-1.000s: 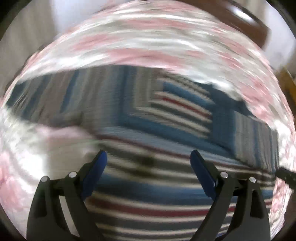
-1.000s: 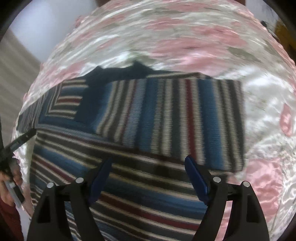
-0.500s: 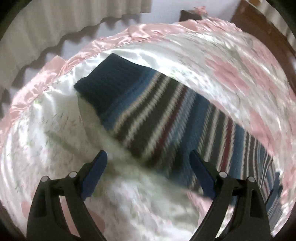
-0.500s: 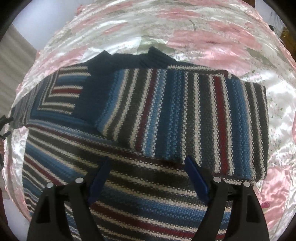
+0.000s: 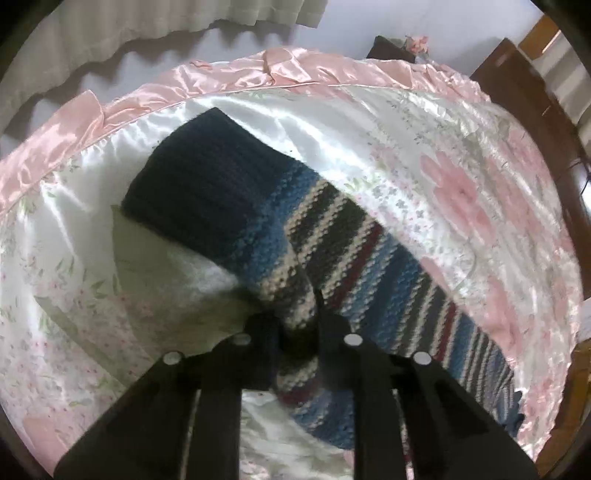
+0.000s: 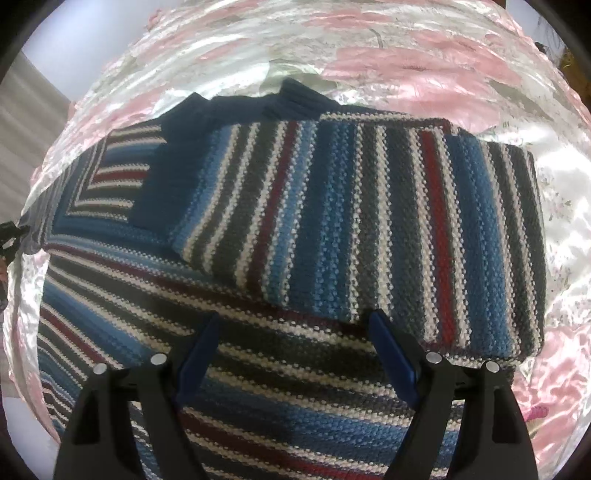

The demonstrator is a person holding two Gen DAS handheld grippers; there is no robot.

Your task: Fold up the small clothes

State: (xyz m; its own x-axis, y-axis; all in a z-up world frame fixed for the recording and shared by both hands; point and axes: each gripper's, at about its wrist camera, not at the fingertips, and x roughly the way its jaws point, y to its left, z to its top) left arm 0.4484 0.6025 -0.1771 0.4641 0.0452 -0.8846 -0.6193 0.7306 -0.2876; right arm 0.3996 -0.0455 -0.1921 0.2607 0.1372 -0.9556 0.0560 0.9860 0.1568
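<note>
A knitted sweater (image 6: pixel 295 369) striped in blue, grey, white and dark red lies on a satin bedspread (image 6: pixel 424 66). In the right wrist view one sleeve (image 6: pixel 369 221) is folded across its body, navy cuff (image 6: pixel 166 177) to the left. My right gripper (image 6: pixel 295 325) hovers open just above the body, nothing between its fingers. In the left wrist view the other sleeve (image 5: pixel 369 258) stretches out over the bedspread, navy cuff (image 5: pixel 207 192) at the far end. My left gripper (image 5: pixel 299 321) is shut on a bunched fold of that sleeve.
The white and pink floral bedspread has a pink satin border (image 5: pixel 221 77) beyond the sleeve. Behind it are a pale wall and curtain (image 5: pixel 110 29). Dark wooden furniture (image 5: pixel 535 92) stands at the right. A black tool part (image 6: pixel 9 236) shows at the left edge of the right wrist view.
My left gripper swung from over the sweater body out to the sleeve, came down and shut on it. My right gripper moved slightly closer to the sweater and stayed open.
</note>
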